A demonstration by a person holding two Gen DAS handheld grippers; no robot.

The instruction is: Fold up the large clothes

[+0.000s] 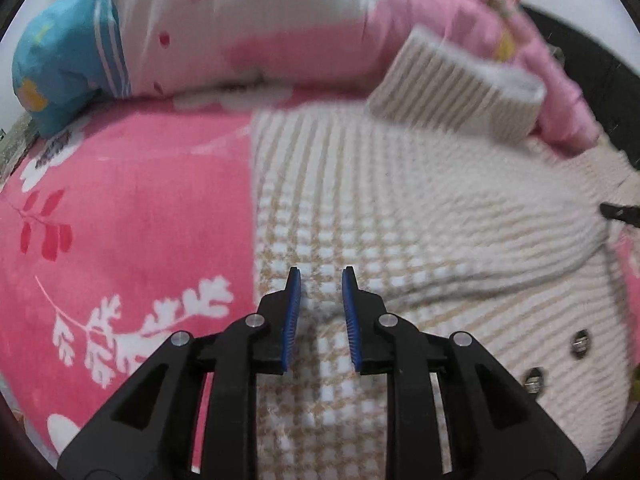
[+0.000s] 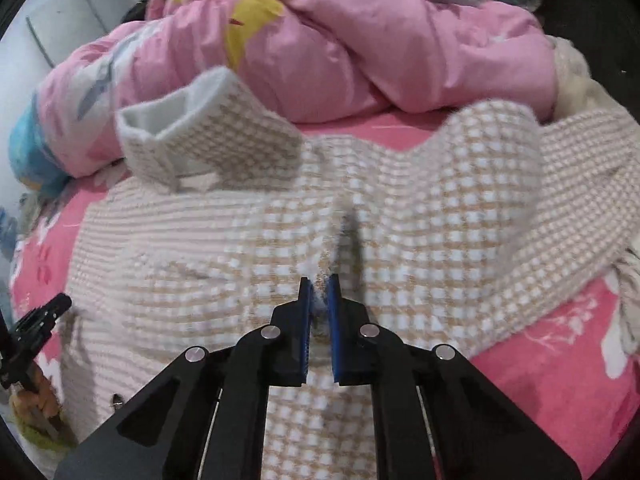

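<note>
A cream and beige checked fleece jacket [image 1: 400, 208] lies spread on a pink floral bedsheet [image 1: 132, 208]. Its sleeve cuff [image 1: 456, 84] sticks up at the back. My left gripper [image 1: 322, 276] is open just above the jacket, with fabric between the blue pads but not pinched. In the right wrist view the same jacket [image 2: 400, 220] fills the middle, with the cuff [image 2: 192, 128] raised at left. My right gripper [image 2: 320, 284] is shut on a fold of the jacket. The other gripper's tip [image 2: 44, 316] shows at the far left.
A bunched pink quilt [image 2: 360, 40] lies along the back of the bed, also seen in the left wrist view [image 1: 280, 20]. A blue pillow [image 1: 60, 64] sits at back left. Metal snaps [image 1: 580, 340] line the jacket's edge. White cabinets [image 2: 80, 8] stand behind.
</note>
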